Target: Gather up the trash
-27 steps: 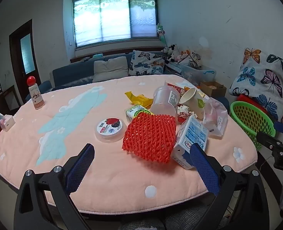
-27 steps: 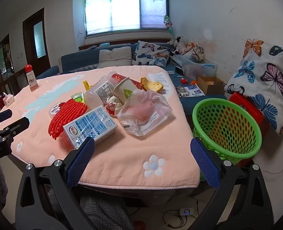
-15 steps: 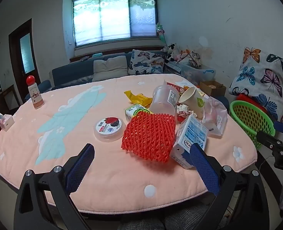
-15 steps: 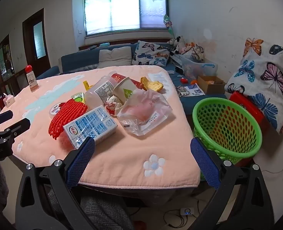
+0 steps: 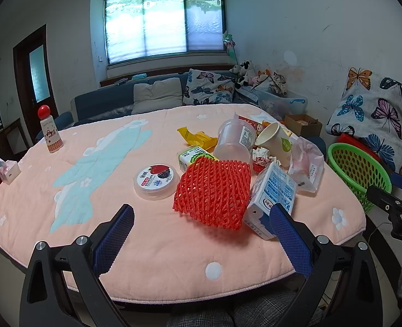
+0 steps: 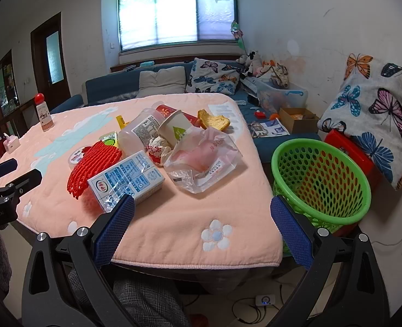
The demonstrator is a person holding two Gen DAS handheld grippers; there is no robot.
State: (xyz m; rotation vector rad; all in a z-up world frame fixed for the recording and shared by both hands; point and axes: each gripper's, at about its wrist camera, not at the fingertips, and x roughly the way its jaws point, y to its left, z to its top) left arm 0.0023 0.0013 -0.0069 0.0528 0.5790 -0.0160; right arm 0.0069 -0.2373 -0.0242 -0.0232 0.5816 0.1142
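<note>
Nothing collected: green basket (image 6: 321,179) looks empty, trash pile (image 6: 152,152) untouched on table (image 6: 190,218). Both hand-held grippers, left (image 5: 201,234) and right (image 6: 201,223), gape wide, empty.

The right gripper (image 6: 202,219) hangs wide apart and empty over the near edge of the desk (image 6: 173,218), which wears a pink quilted cover. On it lies a heap of trash: a red foam net (image 6: 92,160), a milk carton (image 6: 126,181), a crumpled plastic bag (image 6: 201,160) and a tipped paper cup (image 6: 175,129). A green basket (image 6: 321,182) stands just beside the desk, and the left gripper (image 6: 7,175) shows at the picture's left edge.
</note>
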